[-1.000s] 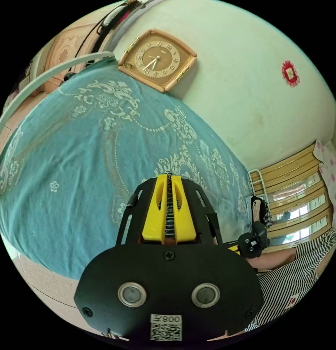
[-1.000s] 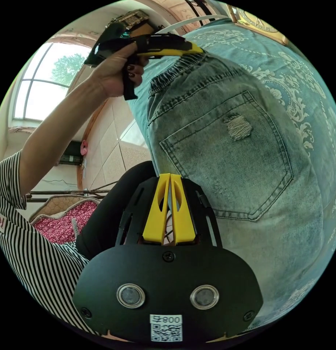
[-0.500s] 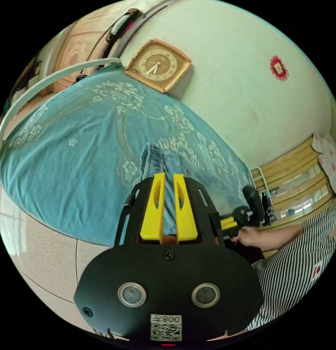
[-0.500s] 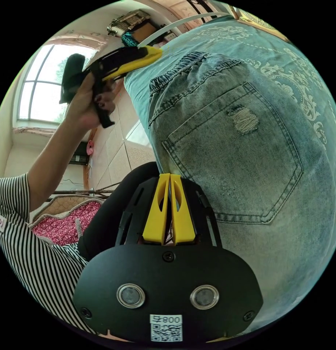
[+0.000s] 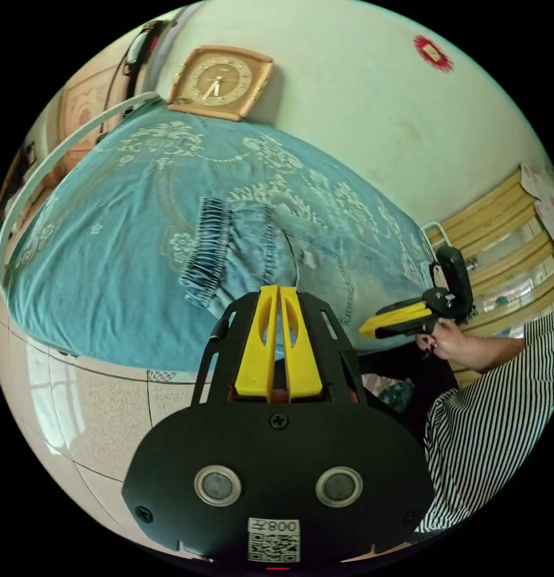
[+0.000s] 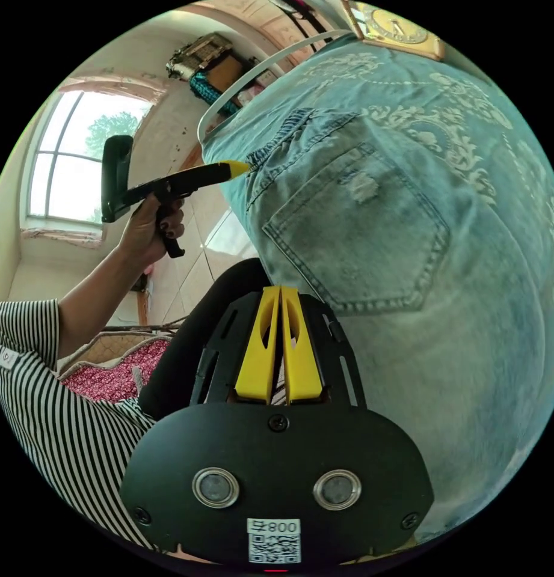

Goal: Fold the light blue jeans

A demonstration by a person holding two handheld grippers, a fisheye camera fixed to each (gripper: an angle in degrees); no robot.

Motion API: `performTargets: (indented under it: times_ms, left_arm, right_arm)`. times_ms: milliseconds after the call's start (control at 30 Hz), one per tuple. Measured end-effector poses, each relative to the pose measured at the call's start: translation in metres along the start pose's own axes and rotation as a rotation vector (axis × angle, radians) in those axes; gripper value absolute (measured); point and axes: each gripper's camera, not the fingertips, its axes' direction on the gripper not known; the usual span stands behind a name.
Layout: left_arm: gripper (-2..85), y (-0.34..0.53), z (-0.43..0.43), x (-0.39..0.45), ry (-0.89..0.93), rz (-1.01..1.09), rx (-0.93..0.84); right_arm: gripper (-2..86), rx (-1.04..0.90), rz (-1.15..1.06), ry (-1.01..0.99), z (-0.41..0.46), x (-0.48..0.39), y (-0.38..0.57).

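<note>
Both your tongs, left [image 5: 279,288] and right [image 6: 280,290], are pinched closed on nothing, jeans [image 6: 373,240] on the bed [image 5: 96,264]; the right gripper view catches the pocket up close.

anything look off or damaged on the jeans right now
The light blue jeans have a frayed, worn patch on the back pocket, which may be a distressed finish rather than damage. They lie on the teal bedspread, the elastic waistband bunched and rumpled near the bed's edge. Nothing else stands out.
</note>
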Motion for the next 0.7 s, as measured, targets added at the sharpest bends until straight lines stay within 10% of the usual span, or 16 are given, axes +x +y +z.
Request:
performTargets:
  times_ms: [700]
  left_arm:
    - [0.2, -0.103, 0.091, 0.324, -0.007, 0.26, -0.396]
  right_arm:
    - [0.1, 0.018, 0.364, 0.035, -0.059, 0.119, 0.263]
